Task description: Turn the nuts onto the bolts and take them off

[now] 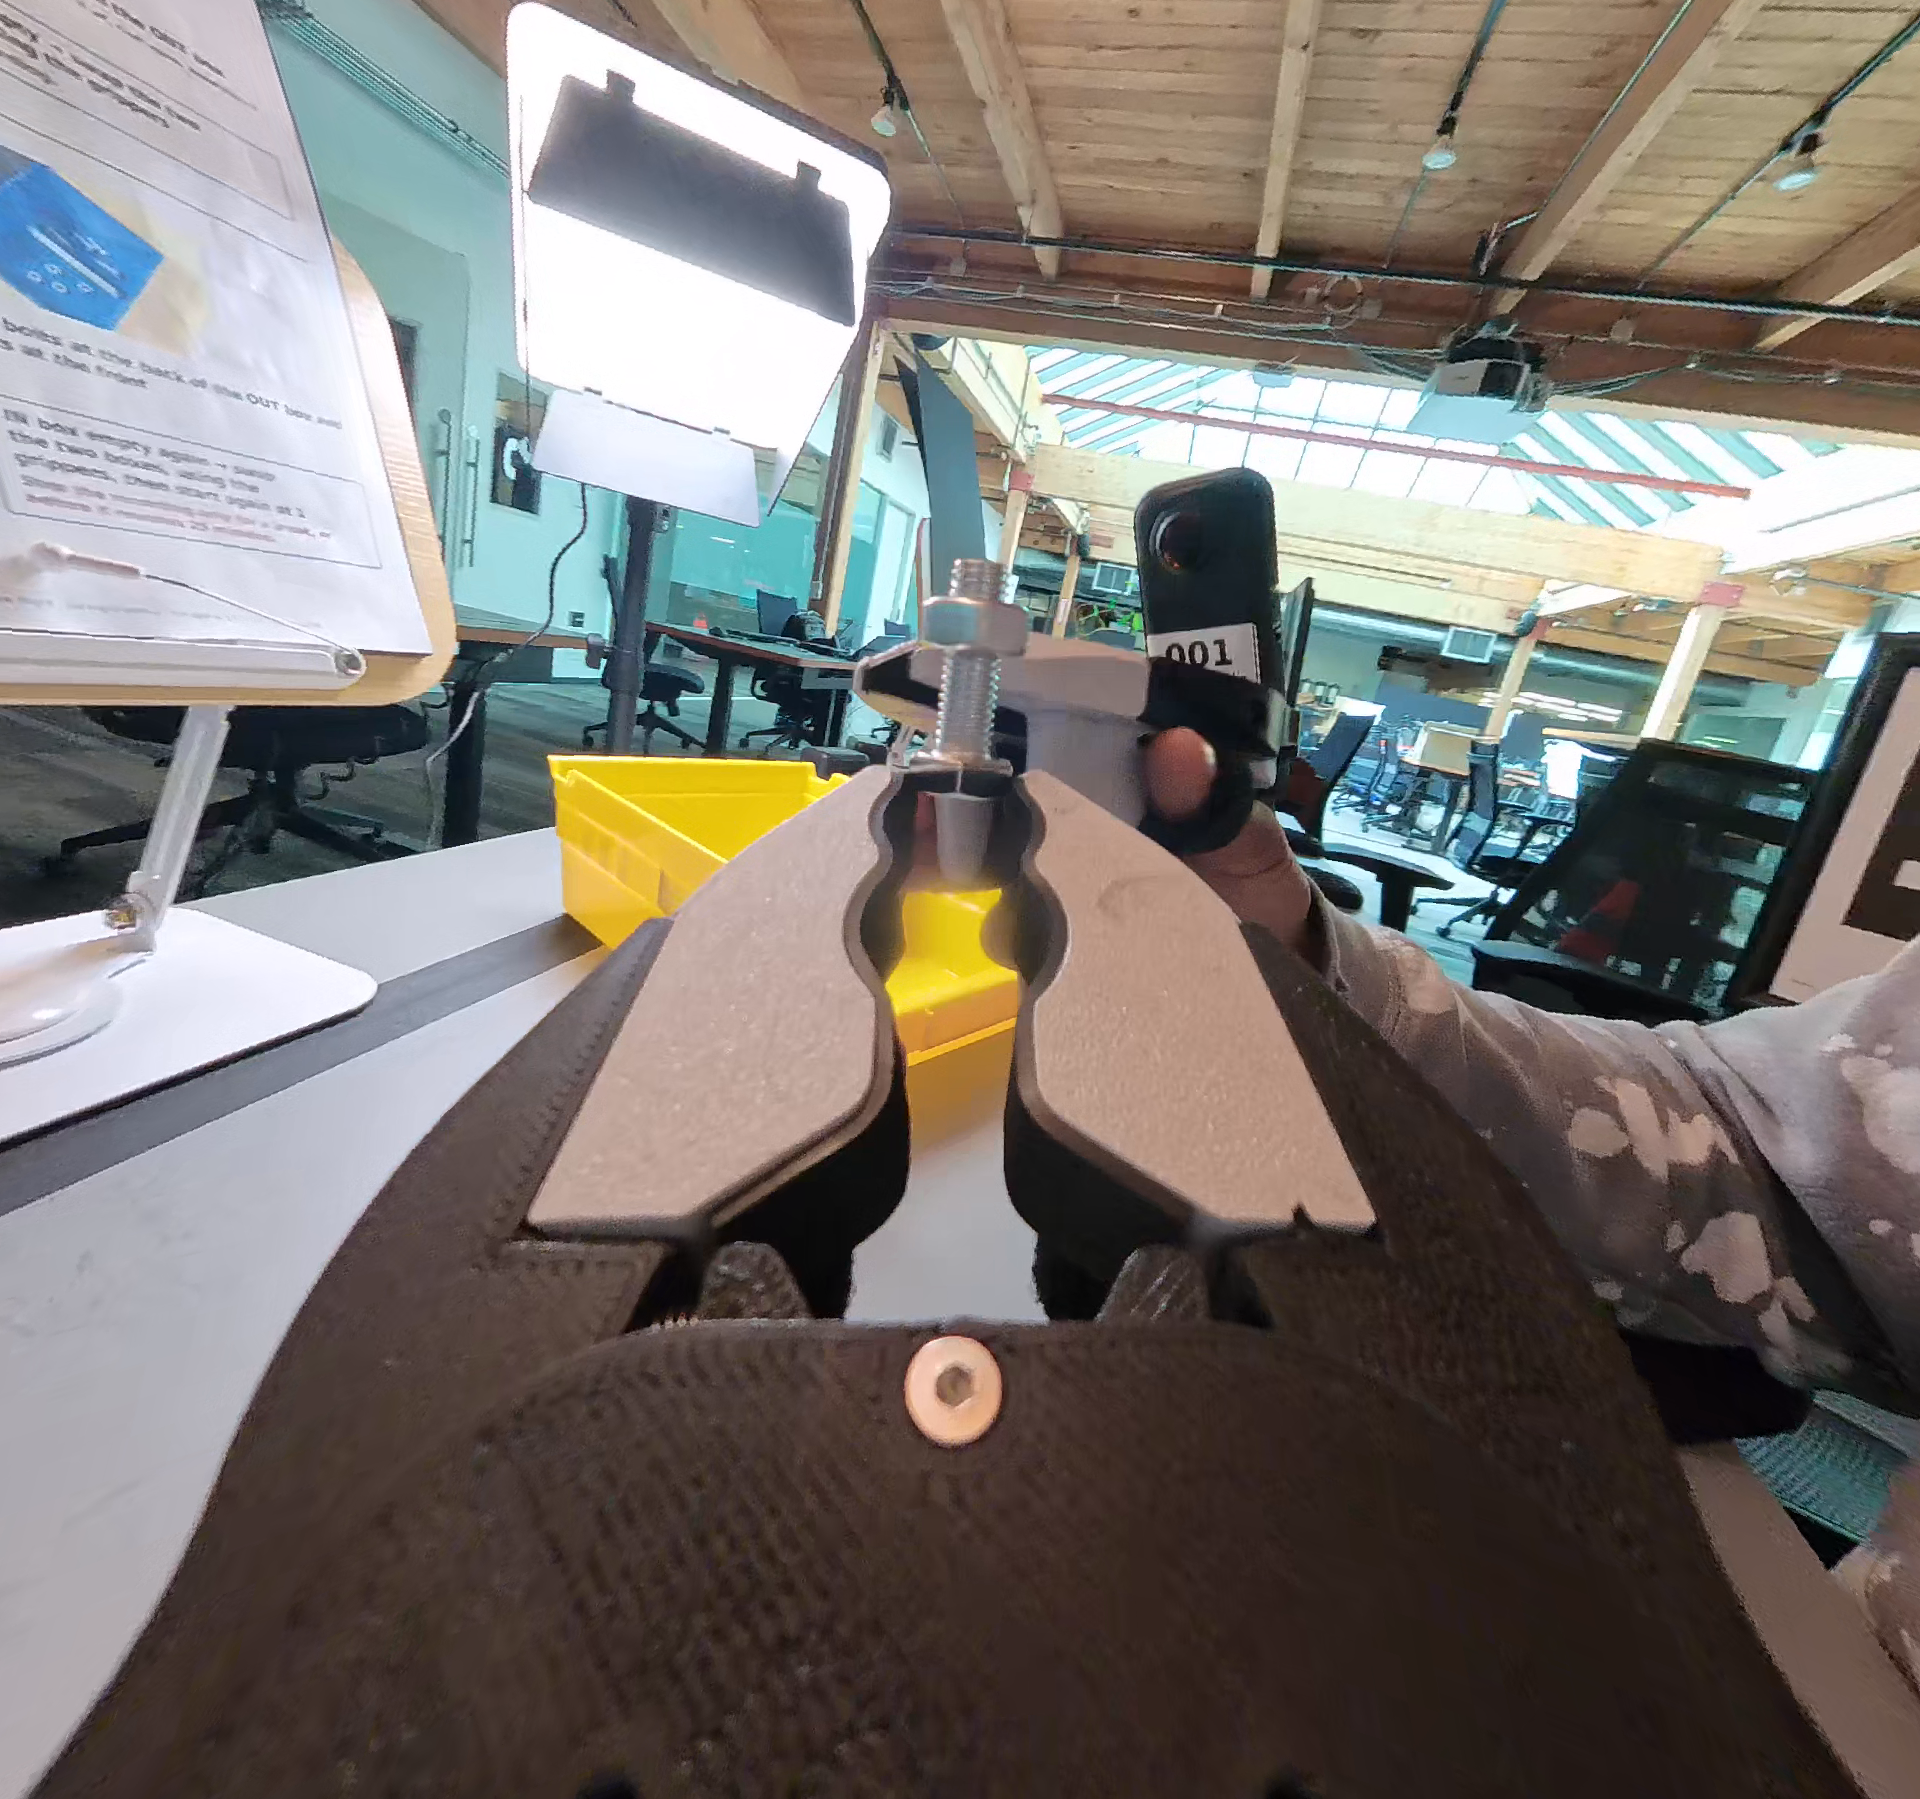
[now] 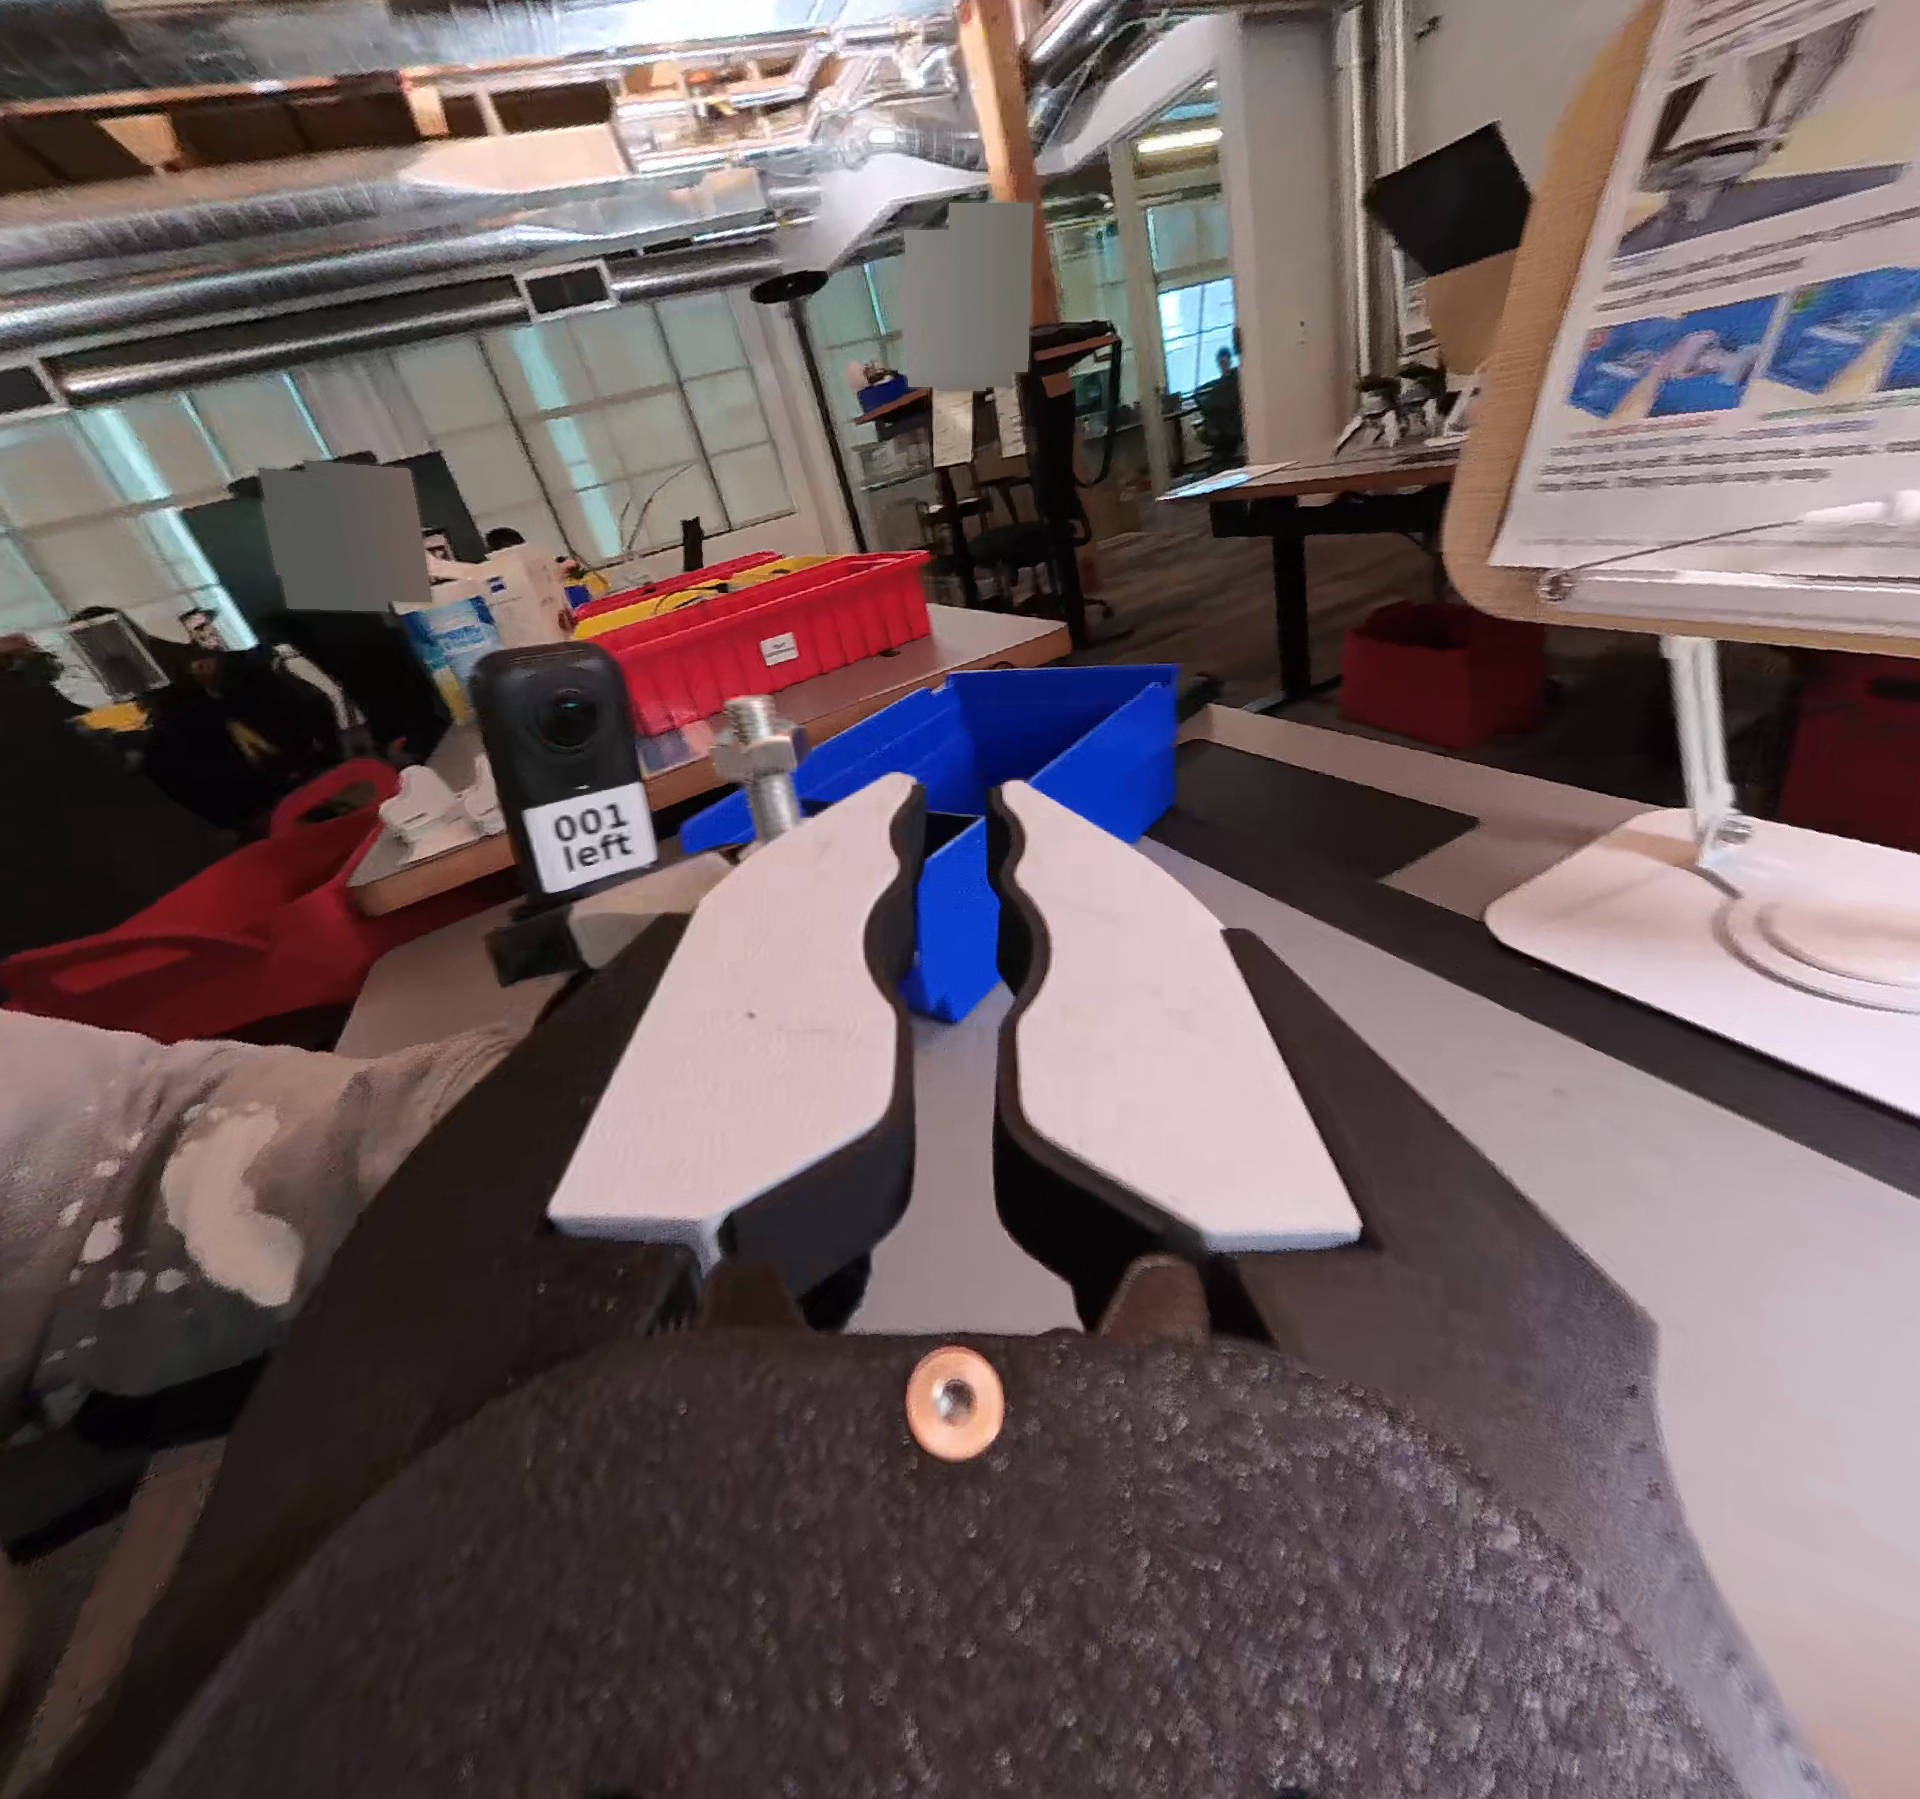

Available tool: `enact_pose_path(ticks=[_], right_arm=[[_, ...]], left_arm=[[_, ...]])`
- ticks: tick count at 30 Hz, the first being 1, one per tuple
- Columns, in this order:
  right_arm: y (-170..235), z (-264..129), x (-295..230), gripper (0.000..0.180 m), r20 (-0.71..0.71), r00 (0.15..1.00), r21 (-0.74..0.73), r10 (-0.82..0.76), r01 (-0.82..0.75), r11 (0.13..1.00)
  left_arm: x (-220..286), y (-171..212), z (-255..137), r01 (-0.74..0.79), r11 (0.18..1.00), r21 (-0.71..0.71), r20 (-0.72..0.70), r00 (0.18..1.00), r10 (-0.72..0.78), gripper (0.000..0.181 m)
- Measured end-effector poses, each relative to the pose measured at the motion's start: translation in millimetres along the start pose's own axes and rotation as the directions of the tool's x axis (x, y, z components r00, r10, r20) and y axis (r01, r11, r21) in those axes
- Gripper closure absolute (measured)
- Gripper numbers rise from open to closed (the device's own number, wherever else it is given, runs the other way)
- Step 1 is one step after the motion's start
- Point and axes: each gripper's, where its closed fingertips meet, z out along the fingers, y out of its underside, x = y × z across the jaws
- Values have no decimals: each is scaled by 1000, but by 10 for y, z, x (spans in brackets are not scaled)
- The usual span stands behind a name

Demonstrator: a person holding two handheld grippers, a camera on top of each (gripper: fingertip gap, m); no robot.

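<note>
The left gripper (image 1: 951, 793) is raised off the tabletop (image 1: 260, 1178) with its jaws pinched shut on the head end of a bolt (image 1: 968, 684), which stands upright above the fingertips. A nut (image 1: 971, 622) sits on the thread close to the top, with only a little bare thread poking out above it.

From the left wrist view the right gripper (image 1: 935, 674) reaches in from the right at the height of the shank, just under the nut. Whether it touches the bolt I cannot tell. In its own view, the right gripper (image 2: 956, 799) has its jaws slightly apart with nothing between them, and the bolt (image 2: 767, 783) and nut (image 2: 758, 747) stand just to the left of its left finger (image 2: 769, 1001).

A yellow bin (image 1: 665, 835) rests on the tabletop beyond the left gripper, and a blue bin (image 2: 997, 762) lies beyond the right one. A sheet on a white stand (image 1: 156, 970) is at the far side of the tabletop. A hand (image 1: 1205, 793) in a mottled grey sleeve (image 1: 1662, 1157) holds the right gripper
</note>
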Motion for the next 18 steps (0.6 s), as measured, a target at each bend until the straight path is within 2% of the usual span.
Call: enact_pose_path(ticks=[2,5,9,10,11,13,18], right_arm=[[-6,-35,30,166,7,1000,-3,4,-4,1000],[4,24,-169,150,81,997,-18,-15,16,1000],[41,93,-259,146,92,995,-29,-27,29,999],[27,77,-226,150,87,996,-21,-18,19,1000],[1,49,-143,168,54,999,-10,7,-7,1000],[-49,-16,-5,171,9,1000,19,14,-15,1000],[-37,38,-242,146,99,995,-7,-11,11,1000]], left_arm=[[0,-20,3,-18,1000,0,6,1000,18,164],[-16,24,10,-13,1000,-11,12,1000,13,163],[7,59,27,-19,1000,-21,9,1000,19,163],[-4,52,23,-13,1000,-20,14,1000,13,163],[-5,23,7,-2,1000,-4,2,1000,2,164],[-3,-16,-4,-18,1000,1,4,1000,18,164],[-9,31,14,-22,1000,-14,13,1000,22,163]])
